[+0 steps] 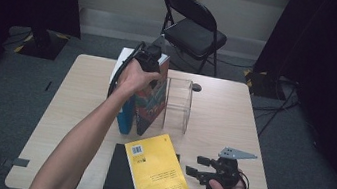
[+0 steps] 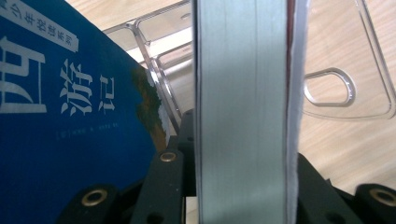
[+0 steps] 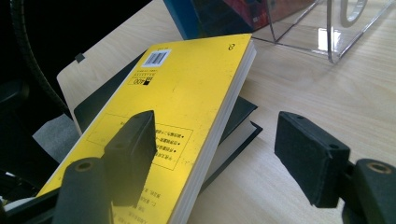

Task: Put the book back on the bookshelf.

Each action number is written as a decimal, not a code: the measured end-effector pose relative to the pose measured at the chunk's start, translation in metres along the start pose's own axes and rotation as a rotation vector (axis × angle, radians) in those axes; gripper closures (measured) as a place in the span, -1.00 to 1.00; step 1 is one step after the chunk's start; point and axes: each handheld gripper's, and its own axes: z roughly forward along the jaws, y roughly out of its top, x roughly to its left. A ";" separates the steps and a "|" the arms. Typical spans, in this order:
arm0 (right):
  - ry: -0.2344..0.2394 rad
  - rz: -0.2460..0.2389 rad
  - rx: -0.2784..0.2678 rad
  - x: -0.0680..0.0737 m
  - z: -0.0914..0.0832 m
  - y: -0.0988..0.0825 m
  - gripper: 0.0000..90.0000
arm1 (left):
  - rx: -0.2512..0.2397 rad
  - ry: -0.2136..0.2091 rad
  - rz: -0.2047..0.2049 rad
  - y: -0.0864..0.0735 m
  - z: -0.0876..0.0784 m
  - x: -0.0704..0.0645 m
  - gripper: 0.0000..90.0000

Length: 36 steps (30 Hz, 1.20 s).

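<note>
Left gripper point(image 1: 150, 57): jaws clamped on top edge of red-covered book point(image 1: 151, 103), page block standing upright between black jaws in left gripper view point(image 2: 243, 112). Book tilted, leaning against blue book point(image 2: 70, 140) just to left of jaws; white Chinese lettering on blue cover. Beyond jaws, right of and behind held book: clear acrylic bookstand point(image 2: 336, 88), oval cut-out in its panel, standing on wooden table point(image 2: 355, 149). From high view, held book and blue book point(image 1: 125, 116) side by side, bookstand point(image 1: 177, 103) just to right of both, touching or nearly so, cannot tell which.

Right gripper point(image 1: 203, 169): jaws wide apart, nothing between pads, held low over table near front edge. Grey three-cornered plate on top. Closest to jaws, on left pad side: yellow book point(image 3: 187, 107), barcode on cover, lying slanted across black book point(image 3: 240, 126) beneath. Left pad over yellow cover in right gripper view, contact not clear. Right pad over bare table point(image 3: 303, 84). Farther along jaws: foot of bookstand point(image 3: 336, 42) and lower corner of blue book point(image 3: 187, 16).

Well beyond table: black folding chair point(image 1: 194, 27) on grey floor.
</note>
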 end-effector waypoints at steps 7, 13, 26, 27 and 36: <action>0.001 -0.002 0.008 0.000 0.002 -0.001 -0.36 | -0.008 0.016 0.016 -0.002 0.000 -0.003 0.63; -0.001 -0.002 0.007 0.001 0.001 -0.001 -0.36 | -0.040 -0.016 0.019 -0.007 -0.005 0.004 0.60; 0.006 0.004 0.015 0.002 0.003 -0.001 -0.36 | 0.000 0.022 -0.132 -0.001 -0.007 0.000 0.63; 0.007 0.005 0.014 0.002 0.003 -0.001 -0.36 | 0.005 0.022 -0.144 -0.001 -0.007 0.001 0.64; 0.009 0.004 0.012 0.002 0.003 -0.001 -0.35 | -0.004 0.039 -0.277 -0.003 -0.014 0.004 0.63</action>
